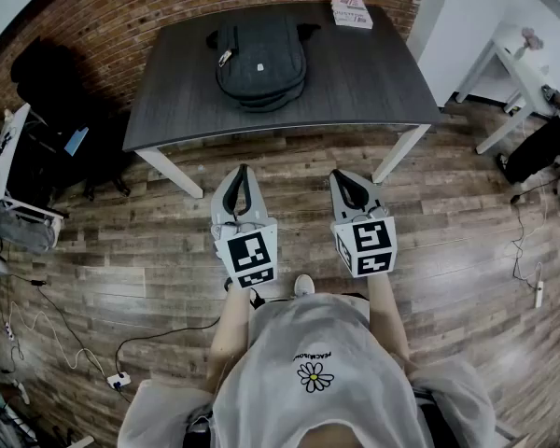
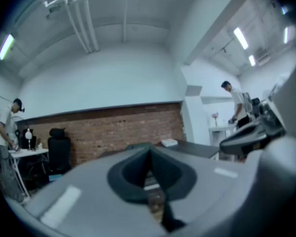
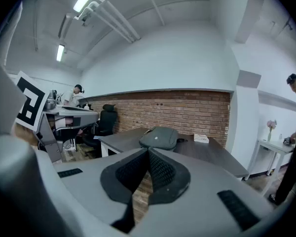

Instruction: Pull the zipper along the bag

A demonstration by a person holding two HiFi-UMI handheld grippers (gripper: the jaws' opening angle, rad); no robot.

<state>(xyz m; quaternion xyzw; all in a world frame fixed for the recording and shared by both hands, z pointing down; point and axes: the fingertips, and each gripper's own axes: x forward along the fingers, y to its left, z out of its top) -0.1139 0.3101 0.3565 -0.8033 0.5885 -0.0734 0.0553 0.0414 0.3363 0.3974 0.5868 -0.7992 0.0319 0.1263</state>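
1. A dark grey rectangular worktop (image 1: 373, 82) on white legs stands with its far long edge close to a red brick wall (image 1: 103, 17). Its near long edge faces the person.
2. A dark grey fabric backpack (image 1: 261, 63) lies flat on the worktop, left of centre and toward the far edge. It sits well back from the near edge. Bare surface runs in front of it and out to the worktop's right edge.
3. A pale zipper pull (image 1: 226, 57) shows on the side of the backpack that faces the worktop's left edge.
4. A flat white box (image 1: 352, 12) rests at the worktop's far right corner, apart from the backpack.
5. The left tongs (image 1: 244, 172) are pressed together with nothing between them. They hang over the brown wooden plank floor (image 1: 448, 250), just short of the worktop's near edge, with the tips pointing toward it.
6. The right tongs (image 1: 337, 175) are also closed on nothing. They hang level with the left pair before the same near edge, with a gap of floor between the two.
7. Left of the worktop, a black office chair (image 1: 37, 73) and cables crowd the floor.
8. Right of the worktop, a white side table (image 1: 513, 63) stands well apart, with open planks between.
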